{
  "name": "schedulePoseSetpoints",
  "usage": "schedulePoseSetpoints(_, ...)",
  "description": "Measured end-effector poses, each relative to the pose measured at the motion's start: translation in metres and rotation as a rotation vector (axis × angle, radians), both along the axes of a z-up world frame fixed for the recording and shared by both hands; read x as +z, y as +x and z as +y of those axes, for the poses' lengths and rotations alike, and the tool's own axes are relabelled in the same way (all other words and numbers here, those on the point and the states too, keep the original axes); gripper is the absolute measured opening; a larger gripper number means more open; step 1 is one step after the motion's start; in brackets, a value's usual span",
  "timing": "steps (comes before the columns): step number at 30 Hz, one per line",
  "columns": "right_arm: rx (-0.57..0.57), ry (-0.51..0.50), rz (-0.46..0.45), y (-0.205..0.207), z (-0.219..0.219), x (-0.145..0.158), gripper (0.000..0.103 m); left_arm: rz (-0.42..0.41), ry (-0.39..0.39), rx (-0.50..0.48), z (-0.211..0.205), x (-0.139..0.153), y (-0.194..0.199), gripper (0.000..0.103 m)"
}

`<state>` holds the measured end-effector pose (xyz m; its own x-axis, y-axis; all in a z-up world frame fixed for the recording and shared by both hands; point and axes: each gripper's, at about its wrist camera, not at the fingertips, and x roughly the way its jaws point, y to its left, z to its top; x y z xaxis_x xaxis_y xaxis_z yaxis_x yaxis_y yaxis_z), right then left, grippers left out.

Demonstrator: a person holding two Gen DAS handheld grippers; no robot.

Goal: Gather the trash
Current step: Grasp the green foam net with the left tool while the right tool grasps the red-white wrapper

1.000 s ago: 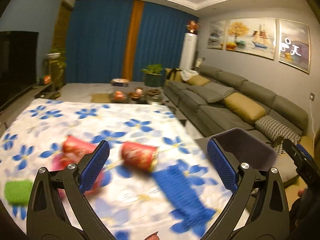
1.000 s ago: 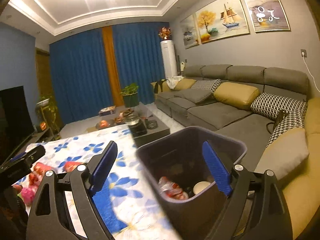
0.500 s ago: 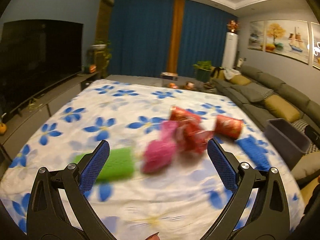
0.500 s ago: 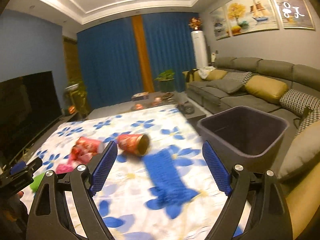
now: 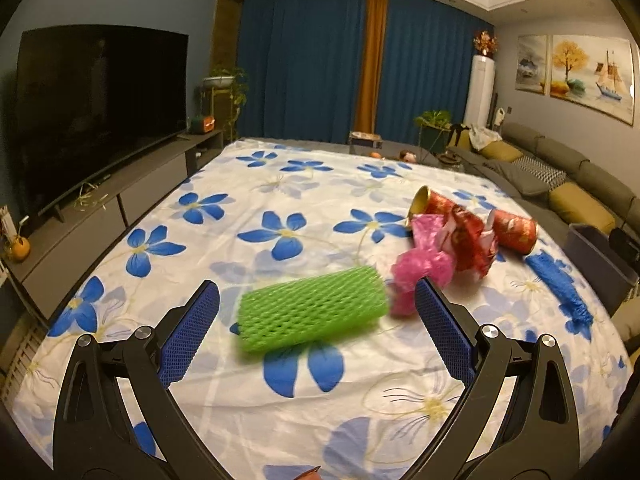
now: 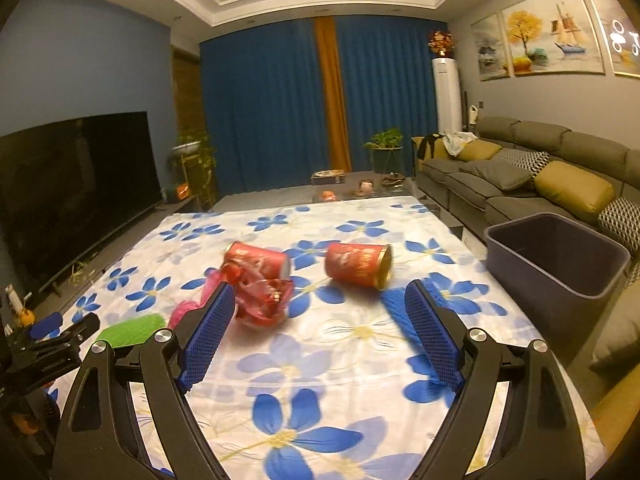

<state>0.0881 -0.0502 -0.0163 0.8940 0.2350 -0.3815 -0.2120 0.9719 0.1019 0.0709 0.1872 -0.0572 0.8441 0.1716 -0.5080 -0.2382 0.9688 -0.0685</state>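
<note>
- Left wrist view: the left claw (image 5: 316, 328) is seen with its blue-padded fingers spread wide and empty, framing a green foam-mesh sleeve (image 5: 312, 312) that lies flat on the white tabletop cloth printed with blue flowers (image 5: 248, 208). The alignment is judged to be preparation for a grasp across the sleeve's length.
- Just beside the sleeve, a crumpled pink plastic wrapper (image 5: 420, 268) and a red foil wrapper (image 5: 472, 240) are heaped against a tipped red cylindrical can with a gold rim (image 5: 432, 204).
- Right wrist view: the right claw (image 6: 320, 328) is likewise held apart and empty, above the cloth, pointed toward a second tipped red can (image 6: 358, 265).
- A dark grey plastic bin (image 6: 556, 256) stands off the tabletop's right edge, near the sofa, within reach for drops.
- A blue mesh sleeve (image 5: 560, 280) lies near that edge.
</note>
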Motion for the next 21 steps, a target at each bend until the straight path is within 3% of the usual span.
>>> schedulePoseSetpoints(15, 0.032, -0.014, 0.021, 0.019, 0.03, -0.003, 0.084, 0.129, -0.027, -0.035, 0.018, -0.025, 0.044, 0.096)
schedulePoseSetpoints(21, 0.041, -0.025, 0.038, 0.03, 0.04, -0.006, 0.084, 0.198, -0.063, -0.063, 0.025, -0.036, 0.059, 0.083)
